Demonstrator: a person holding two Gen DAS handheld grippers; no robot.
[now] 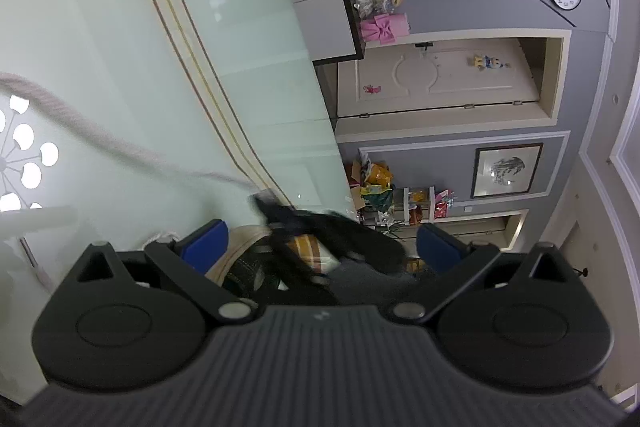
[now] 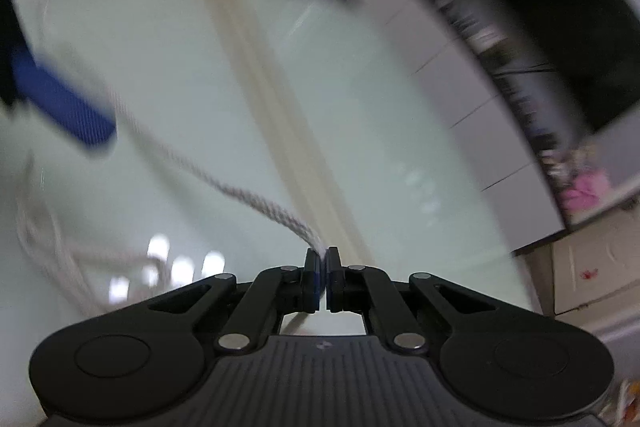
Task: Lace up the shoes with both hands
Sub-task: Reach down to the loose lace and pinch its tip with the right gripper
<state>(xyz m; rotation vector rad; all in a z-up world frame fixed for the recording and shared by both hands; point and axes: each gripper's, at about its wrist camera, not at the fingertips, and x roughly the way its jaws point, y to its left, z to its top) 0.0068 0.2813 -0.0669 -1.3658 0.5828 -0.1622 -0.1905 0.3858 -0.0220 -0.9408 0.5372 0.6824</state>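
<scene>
Pinching the thick white braided shoelace (image 2: 240, 195) tight, the right gripper (image 2: 323, 261) had its jaws clenched on the lace's end. From there the lace ran up-left toward the left gripper (image 1: 320, 243), whose jaws stood wide apart.

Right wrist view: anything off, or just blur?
Mostly motion blur. The right gripper is shut on the shoelace, which runs taut up-left past a blue finger pad. More lace lies loosely tangled at lower left. No damage visible.
</scene>
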